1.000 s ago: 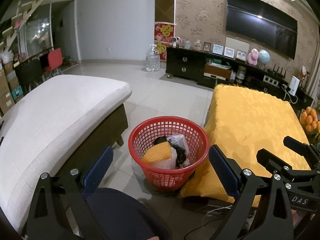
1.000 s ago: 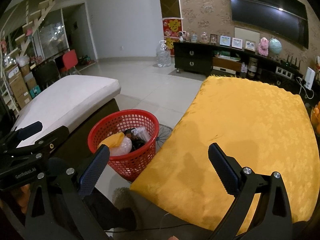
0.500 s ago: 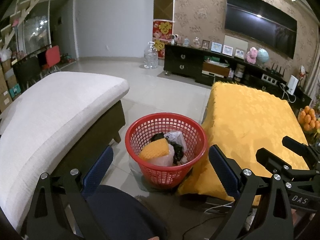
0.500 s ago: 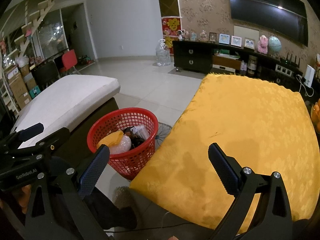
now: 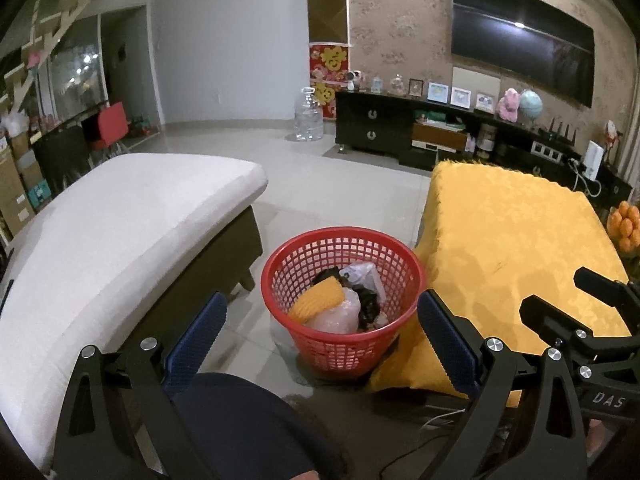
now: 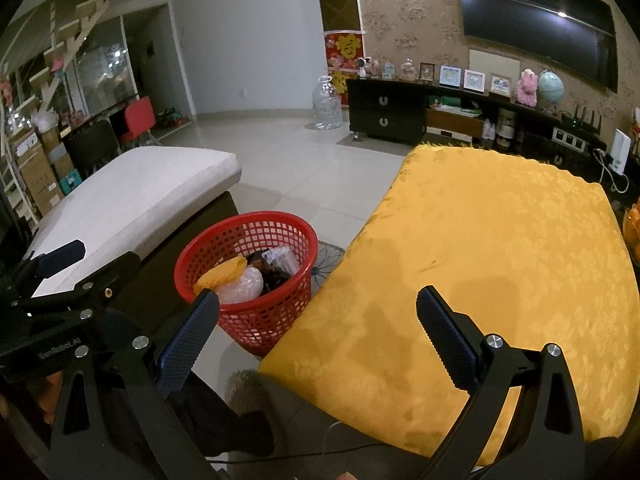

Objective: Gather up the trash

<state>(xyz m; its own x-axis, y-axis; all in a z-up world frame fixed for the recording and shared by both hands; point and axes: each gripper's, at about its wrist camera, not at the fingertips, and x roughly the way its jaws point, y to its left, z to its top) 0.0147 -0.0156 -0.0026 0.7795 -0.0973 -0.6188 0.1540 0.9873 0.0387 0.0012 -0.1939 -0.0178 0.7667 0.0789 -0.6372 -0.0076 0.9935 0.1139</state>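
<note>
We find the trash point(image 5: 340, 300) heaped in the red basket point(image 5: 280, 256), on the floor beside the yellow-draped counter point(image 5: 520, 240). Both the left claw point(image 5: 322, 334) and right claw point(image 6: 318, 330) are released, empty. Risk: the light basket may tip if a claw knocks it.

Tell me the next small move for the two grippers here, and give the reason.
Probably draw both back and stop, or look for stray trash elsewhere. The left gripper and right gripper are both open and carry nothing, the yellow tablecloth shows no litter, and the red basket on the floor between table and white sofa already holds the bags and yellow piece.
</note>
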